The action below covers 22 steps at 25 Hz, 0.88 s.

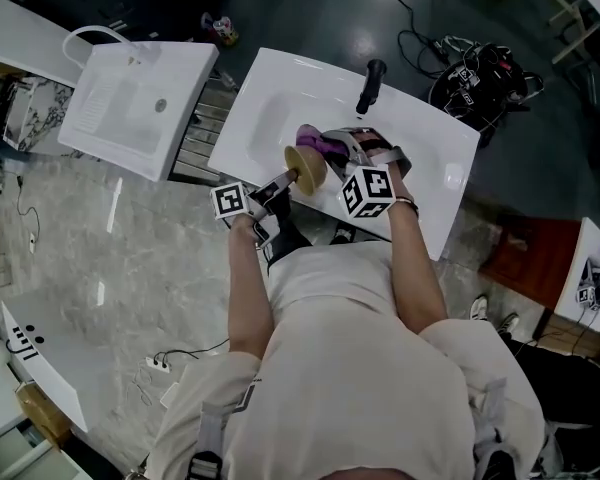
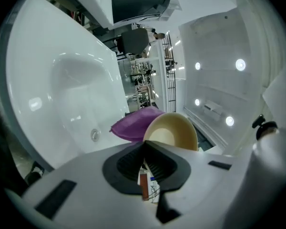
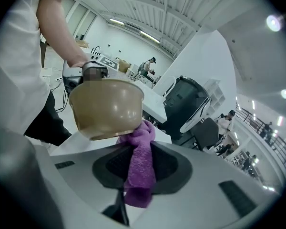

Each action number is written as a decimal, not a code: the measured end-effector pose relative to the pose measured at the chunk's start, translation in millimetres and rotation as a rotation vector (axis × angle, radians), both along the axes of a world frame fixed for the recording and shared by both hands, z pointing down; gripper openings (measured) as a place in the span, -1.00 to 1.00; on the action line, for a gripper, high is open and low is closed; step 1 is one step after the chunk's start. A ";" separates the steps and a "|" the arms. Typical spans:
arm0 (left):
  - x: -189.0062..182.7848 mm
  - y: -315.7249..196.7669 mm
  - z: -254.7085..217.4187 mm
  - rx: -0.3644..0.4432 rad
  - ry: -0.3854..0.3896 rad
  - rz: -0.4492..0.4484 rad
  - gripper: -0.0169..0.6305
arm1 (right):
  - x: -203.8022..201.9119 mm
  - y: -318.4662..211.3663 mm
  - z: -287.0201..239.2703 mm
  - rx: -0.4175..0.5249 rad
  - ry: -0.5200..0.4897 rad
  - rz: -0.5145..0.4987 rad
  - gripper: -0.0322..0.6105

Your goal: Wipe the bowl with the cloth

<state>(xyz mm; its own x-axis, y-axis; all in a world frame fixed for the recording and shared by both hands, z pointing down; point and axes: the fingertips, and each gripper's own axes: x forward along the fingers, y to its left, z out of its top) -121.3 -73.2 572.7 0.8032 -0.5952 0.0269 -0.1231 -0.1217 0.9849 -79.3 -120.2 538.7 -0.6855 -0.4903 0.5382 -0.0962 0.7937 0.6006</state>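
Over the sink [image 1: 270,108], the left gripper [image 2: 145,146] has its jaws pinched on the rim of the bowl [image 2: 174,132], steadying it so the right gripper [image 3: 139,149], jaws clamped on the cloth [image 3: 139,175], can rub against it.

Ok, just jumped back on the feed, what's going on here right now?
A person works over a white sink basin with a gripper in each hand. The left gripper is shut on the rim of the tan bowl and holds it tipped above the basin. The right gripper is shut on the purple cloth, whose upper end presses against the bowl's outer side. The wipe looks under way on the outside, not the inside.
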 end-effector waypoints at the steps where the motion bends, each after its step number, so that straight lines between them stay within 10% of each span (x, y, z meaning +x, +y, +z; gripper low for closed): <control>1: -1.8 -1.9 2.0 0.000 -0.022 -0.008 -0.91 | 0.8 0.2 0.2 0.001 0.004 -0.001 -0.61; 8: -29.1 -3.7 32.5 -0.073 -0.369 -0.045 -0.91 | 5.0 1.9 15.0 0.030 0.086 -0.010 -0.61; 22: -70.3 -21.4 41.4 -0.131 -0.652 -0.259 -0.91 | -1.7 24.1 35.5 -0.048 0.135 -0.084 -0.61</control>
<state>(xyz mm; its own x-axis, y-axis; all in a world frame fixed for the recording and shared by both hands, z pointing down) -191.6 -94.6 614.1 0.4323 -0.7238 0.5378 -0.7009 0.1055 0.7055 -81.0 -96.1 574.1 -0.6429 -0.4061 0.6495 0.0505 0.8236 0.5649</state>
